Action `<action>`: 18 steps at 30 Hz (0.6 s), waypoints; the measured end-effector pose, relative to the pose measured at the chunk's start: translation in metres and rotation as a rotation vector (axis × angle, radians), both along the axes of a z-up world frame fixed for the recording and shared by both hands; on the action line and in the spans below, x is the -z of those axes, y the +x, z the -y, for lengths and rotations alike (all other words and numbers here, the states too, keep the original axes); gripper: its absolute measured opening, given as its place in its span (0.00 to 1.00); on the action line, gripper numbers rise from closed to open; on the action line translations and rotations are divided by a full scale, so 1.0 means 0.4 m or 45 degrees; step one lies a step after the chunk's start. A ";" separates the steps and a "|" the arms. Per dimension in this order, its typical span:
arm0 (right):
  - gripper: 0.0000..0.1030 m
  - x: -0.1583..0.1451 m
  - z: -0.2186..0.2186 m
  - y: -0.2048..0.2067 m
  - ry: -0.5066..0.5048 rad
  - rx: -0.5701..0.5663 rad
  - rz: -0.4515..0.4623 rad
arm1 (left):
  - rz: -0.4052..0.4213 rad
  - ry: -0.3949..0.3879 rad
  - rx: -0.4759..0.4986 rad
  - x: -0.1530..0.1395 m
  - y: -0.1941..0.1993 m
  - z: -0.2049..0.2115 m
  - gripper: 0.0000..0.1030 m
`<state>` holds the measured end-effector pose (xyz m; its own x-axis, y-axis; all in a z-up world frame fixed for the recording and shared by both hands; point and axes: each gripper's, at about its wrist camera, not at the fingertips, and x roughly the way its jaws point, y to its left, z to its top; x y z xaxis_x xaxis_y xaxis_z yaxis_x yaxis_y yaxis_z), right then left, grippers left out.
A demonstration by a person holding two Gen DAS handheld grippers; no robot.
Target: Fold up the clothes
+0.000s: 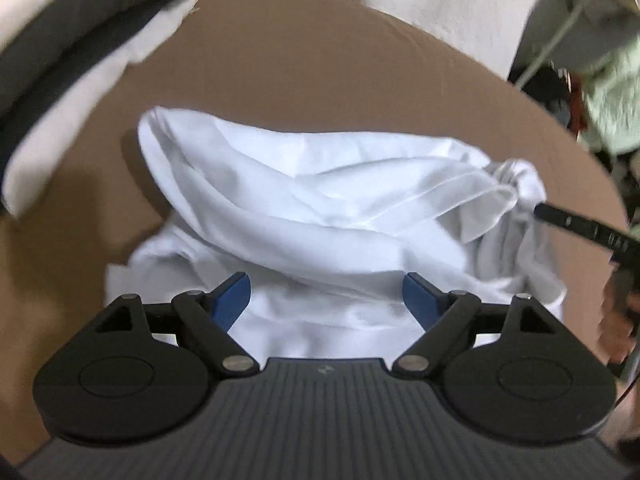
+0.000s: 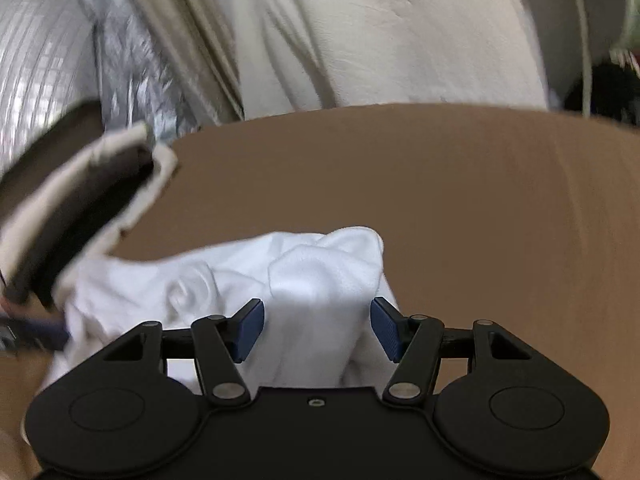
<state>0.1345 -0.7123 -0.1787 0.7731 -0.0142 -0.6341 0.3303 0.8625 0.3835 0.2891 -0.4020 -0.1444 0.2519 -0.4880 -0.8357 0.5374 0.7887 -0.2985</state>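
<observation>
Shirt (image 1: 320, 216) bunched at frame centre on table (image 1: 320, 80); left gripper (image 1: 326, 300) open above it; right gripper (image 2: 317, 330) open, straddling fold, likely for regrasp.

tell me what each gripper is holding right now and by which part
Nothing is held. The left gripper stands open over the white garment; the right gripper is open around a bunched fold, pads not pressing.

- Soft, even indoor light; no glare; the white garment (image 1: 312, 208) is bright, casting a faint shadow on the brown table (image 1: 320, 80)
- Fisheye bending at edges; motion blur on the folded stack (image 2: 80, 208)
</observation>
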 end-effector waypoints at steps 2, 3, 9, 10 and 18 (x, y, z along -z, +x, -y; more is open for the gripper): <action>0.63 0.005 0.014 -0.005 0.063 0.030 0.011 | -0.005 -0.056 0.006 0.004 -0.017 0.014 0.82; 0.63 0.011 0.014 -0.006 0.066 0.037 0.002 | -0.002 -0.086 0.024 0.007 -0.020 0.026 0.82; 0.58 0.077 -0.036 0.021 0.046 -0.050 -0.119 | -0.111 -0.204 0.015 0.075 -0.008 0.044 0.90; 0.43 0.076 -0.059 0.026 -0.041 -0.076 -0.137 | -0.151 -0.229 0.027 0.097 -0.005 0.046 0.91; 0.14 -0.028 -0.097 -0.038 -0.306 0.016 -0.055 | 0.055 -0.156 -0.026 0.079 -0.017 0.014 0.12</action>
<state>0.1194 -0.6735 -0.1675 0.7443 -0.1781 -0.6436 0.3530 0.9231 0.1528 0.2821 -0.4074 -0.1758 0.2974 -0.5801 -0.7583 0.5361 0.7587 -0.3701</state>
